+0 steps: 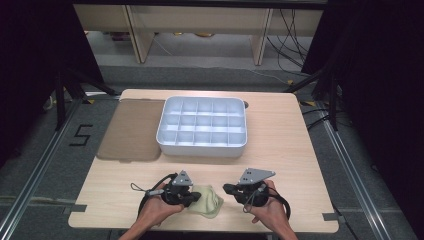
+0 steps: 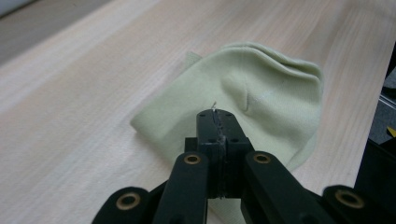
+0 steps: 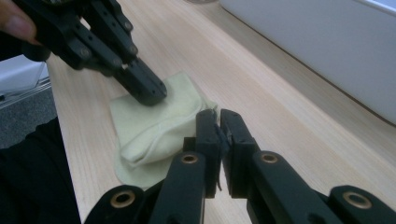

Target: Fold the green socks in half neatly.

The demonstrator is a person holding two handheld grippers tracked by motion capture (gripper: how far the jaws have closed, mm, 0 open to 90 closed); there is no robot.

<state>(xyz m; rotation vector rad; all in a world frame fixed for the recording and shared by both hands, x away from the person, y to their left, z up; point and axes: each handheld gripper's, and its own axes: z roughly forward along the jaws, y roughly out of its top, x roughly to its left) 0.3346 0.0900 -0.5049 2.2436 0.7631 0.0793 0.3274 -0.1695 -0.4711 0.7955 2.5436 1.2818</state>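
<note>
Cloth partly hidden under closed left gripper; right gripper closed, empty.

cloth between grippers, tray behind

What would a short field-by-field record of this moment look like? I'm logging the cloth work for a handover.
work in hand: pale green cloth, bunched and partly folded, near the table's front edge
left gripper: jaws together, tips over the cloth; whether they pinch it cannot be told
right gripper: jaws nearly together, nothing between them, beside the cloth
white tray: many compartments, no contents visible, farther back on the table
brown mat: flat, left of the tray
</note>
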